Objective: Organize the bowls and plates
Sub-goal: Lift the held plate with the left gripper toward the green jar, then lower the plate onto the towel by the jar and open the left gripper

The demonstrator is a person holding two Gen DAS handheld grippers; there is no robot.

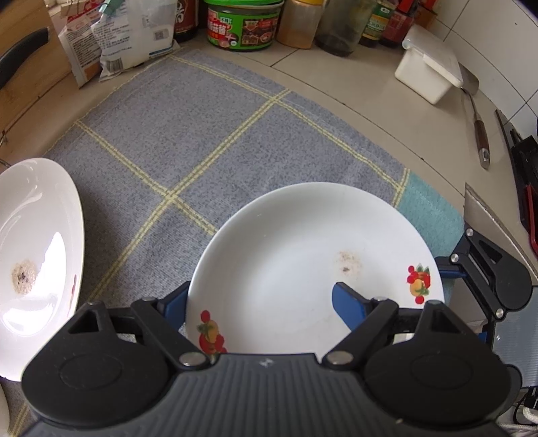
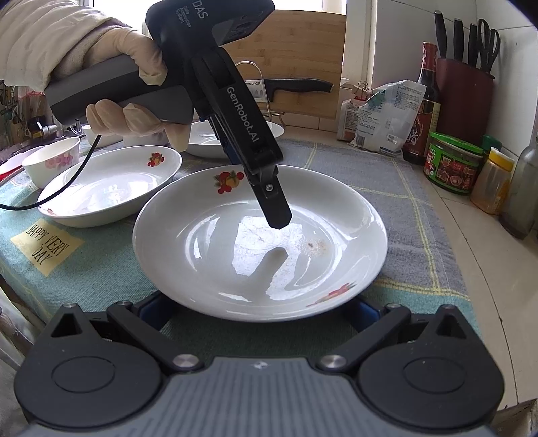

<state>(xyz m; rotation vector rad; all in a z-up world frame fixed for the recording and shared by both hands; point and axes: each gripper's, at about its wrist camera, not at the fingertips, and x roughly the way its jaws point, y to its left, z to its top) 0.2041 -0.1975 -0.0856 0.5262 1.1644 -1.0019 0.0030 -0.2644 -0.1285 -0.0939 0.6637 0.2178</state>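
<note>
A white plate with fruit prints (image 1: 302,255) (image 2: 259,245) lies on the grey checked cloth (image 1: 188,141). My left gripper (image 1: 259,302) is open and straddles the plate's near rim: one blue finger (image 1: 348,307) is over the inside, the other (image 1: 175,302) is outside. In the right wrist view that finger (image 2: 274,205) hangs over the plate's middle. My right gripper (image 2: 259,311) is open at the plate's opposite rim, its fingers mostly hidden under it. A second white plate (image 1: 37,255) (image 2: 107,183) lies to the left. A small bowl (image 2: 52,161) stands beyond it.
Another plate (image 2: 235,134) lies at the back by a wire rack. Jars and bottles (image 1: 243,25) (image 2: 450,161), flour bags (image 1: 114,37), a white box (image 1: 428,65), a spatula (image 1: 479,127) and a knife block (image 2: 465,87) line the counter.
</note>
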